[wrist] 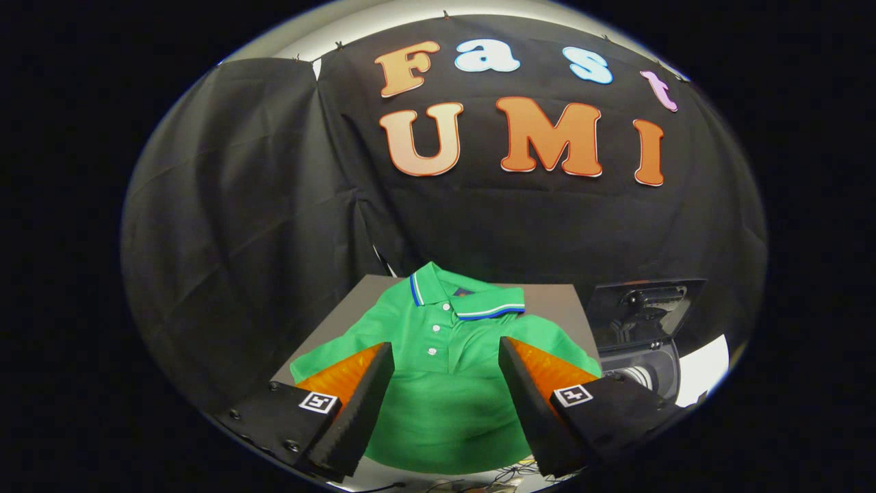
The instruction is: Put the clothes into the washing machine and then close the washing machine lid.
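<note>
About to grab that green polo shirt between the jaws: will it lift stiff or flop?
Probably floppy: the green polo shirt lies soft and creased on the grey table, so it should drape and trail. Likely light. The gripper hangs with jaws open above it; a pinch on bunched cloth may hold better than one layer.

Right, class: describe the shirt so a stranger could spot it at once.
Start at the grey table before the black cloth wall. The shirt lies spread flat on it, between and just ahead of the open tongs. It is bright green, with white buttons and a blue-and-white striped collar, unlike the dark washing machine beside it.
</note>
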